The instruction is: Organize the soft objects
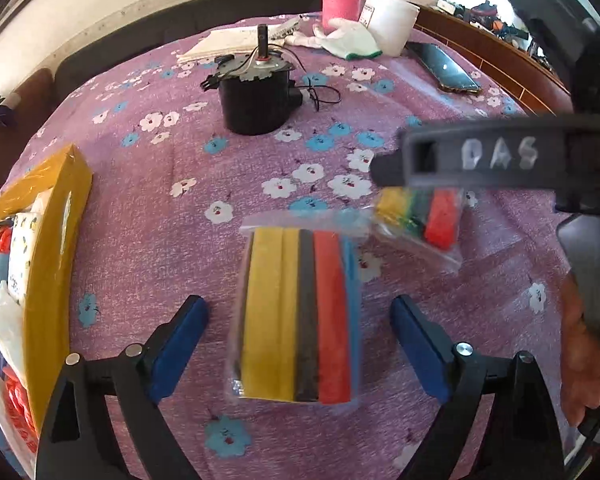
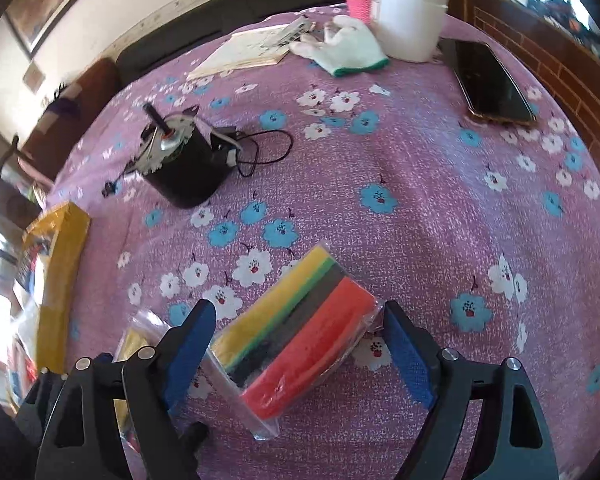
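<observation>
The left gripper (image 1: pixel 300 344) has a matt black frame at the bottom of the left wrist view, with two angled arms that end in flat fingers (image 1: pixel 180 348) faced with blue textured pads. Round silver screw heads sit at the joints of each arm. The right gripper (image 2: pixel 300 356) is built the same way: black arms with triangular cut-outs, blue pads, silver screws. At the right edge of the left wrist view its black body shows raised silver letters reading "DAS". Below them a bare hand (image 1: pixel 584 360) shows, with no glove or sleeve.
</observation>
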Demonstrator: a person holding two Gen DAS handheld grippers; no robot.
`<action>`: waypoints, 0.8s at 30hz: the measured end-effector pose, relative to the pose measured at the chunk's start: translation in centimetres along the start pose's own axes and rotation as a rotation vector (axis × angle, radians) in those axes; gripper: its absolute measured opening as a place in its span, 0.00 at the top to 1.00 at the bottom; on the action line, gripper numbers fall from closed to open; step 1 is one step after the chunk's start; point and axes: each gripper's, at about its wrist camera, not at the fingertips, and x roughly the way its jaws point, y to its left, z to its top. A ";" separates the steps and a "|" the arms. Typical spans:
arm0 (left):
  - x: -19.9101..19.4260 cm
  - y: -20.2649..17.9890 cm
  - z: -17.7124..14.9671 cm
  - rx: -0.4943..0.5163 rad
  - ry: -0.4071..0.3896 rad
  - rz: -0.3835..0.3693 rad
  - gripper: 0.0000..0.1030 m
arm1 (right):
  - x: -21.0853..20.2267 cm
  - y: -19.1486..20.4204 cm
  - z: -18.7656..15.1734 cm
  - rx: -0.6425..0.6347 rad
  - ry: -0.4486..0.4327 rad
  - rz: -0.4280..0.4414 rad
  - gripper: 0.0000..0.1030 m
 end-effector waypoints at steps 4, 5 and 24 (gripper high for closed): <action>-0.9 1.1 -0.2 -0.064 -0.031 0.004 0.55 | 0.2 2.4 -1.4 -0.175 -0.027 -0.112 0.23; -1.3 1.7 -0.3 -0.084 -0.032 -0.023 0.57 | -0.2 2.5 -1.7 -0.185 -0.036 -0.086 0.28; -14.5 15.8 -9.0 -0.491 -0.231 -0.110 0.56 | -7.6 4.4 -3.8 -0.147 -0.183 0.071 0.58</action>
